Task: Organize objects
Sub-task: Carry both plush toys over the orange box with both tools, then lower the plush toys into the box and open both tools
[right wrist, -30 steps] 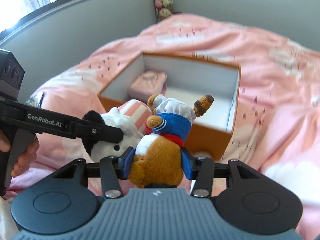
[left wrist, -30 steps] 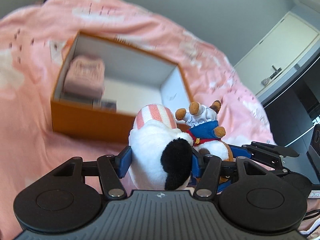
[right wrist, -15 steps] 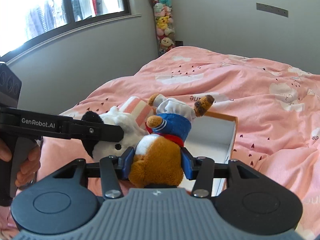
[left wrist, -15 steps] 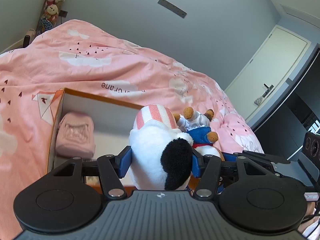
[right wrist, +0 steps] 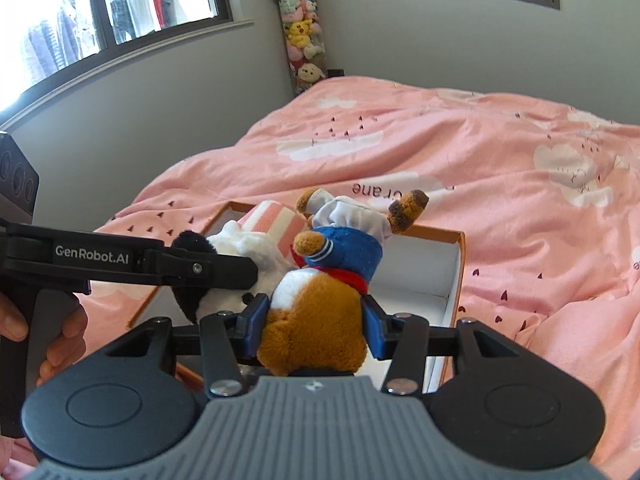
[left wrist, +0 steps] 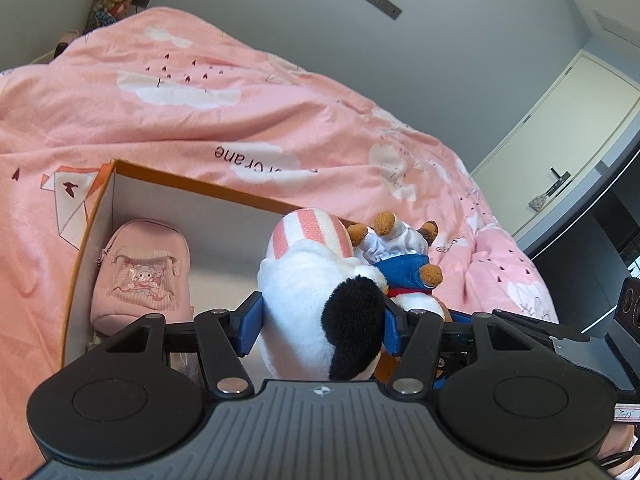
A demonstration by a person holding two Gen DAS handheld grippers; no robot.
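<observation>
Blue pads on your left gripper (left wrist: 320,322) press both sides of a white plush toy (left wrist: 316,296) with a black patch and a pink striped end, held above the orange box (left wrist: 86,224) on the pink bedspread (left wrist: 200,92); a small pink bag (left wrist: 140,274) lies inside the box at its left wall. Your right gripper (right wrist: 314,330) clamps a brown bear (right wrist: 320,304) in a blue top and white hat, just beside the white toy, over the same box, with your hand (right wrist: 60,340) on the left handle
</observation>
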